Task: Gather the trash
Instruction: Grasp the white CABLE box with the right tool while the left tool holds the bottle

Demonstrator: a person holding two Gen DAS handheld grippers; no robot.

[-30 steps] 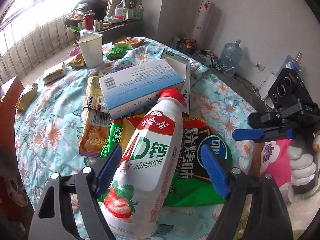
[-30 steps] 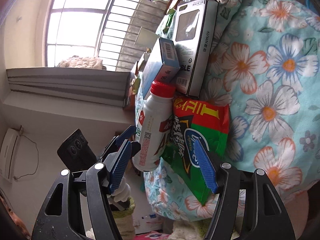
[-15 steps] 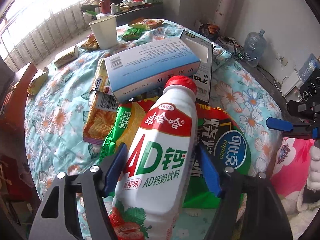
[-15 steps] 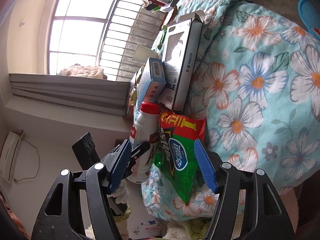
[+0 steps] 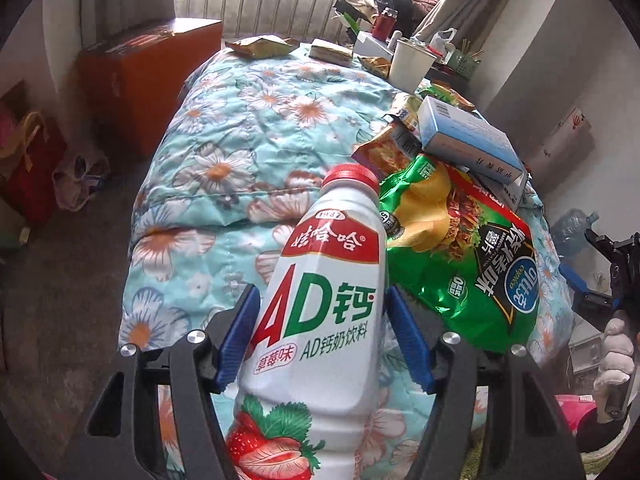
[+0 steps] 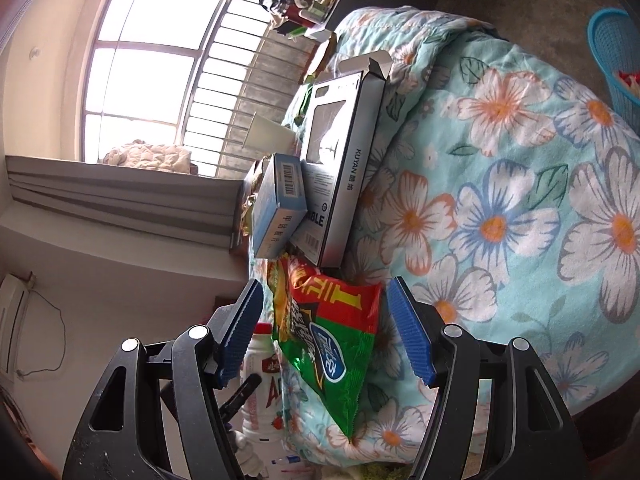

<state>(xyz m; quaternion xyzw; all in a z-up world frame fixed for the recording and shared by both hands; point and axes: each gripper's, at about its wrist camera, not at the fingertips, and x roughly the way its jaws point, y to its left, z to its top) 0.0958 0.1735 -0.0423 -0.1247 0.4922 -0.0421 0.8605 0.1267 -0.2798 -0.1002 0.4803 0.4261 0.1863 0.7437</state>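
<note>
A white strawberry milk-drink bottle (image 5: 320, 300) with a red cap sits between the blue pads of my left gripper (image 5: 322, 340), whose jaws are closing; both pads touch its sides and it hangs off the table's near edge. The right wrist view shows the same bottle (image 6: 264, 392) low beside the table. A green and red chip bag (image 5: 472, 256) lies on the flowered quilt (image 5: 256, 128). My right gripper (image 6: 324, 336) stands open around the bag's (image 6: 320, 360) end, pads not pressing it.
A light-blue carton (image 5: 468, 140) and a grey boxed package (image 6: 340, 168) lie behind the bag, with more snack wrappers. A paper cup (image 5: 410, 66) stands farther back. An orange cabinet (image 5: 148, 68) is left of the table; a blue basket (image 6: 616, 52) sits on the floor.
My left gripper closed in on the bottle, rolled and swung it leftward off the chip bag. The right gripper moved in so the bag now lies between its fingers.
</note>
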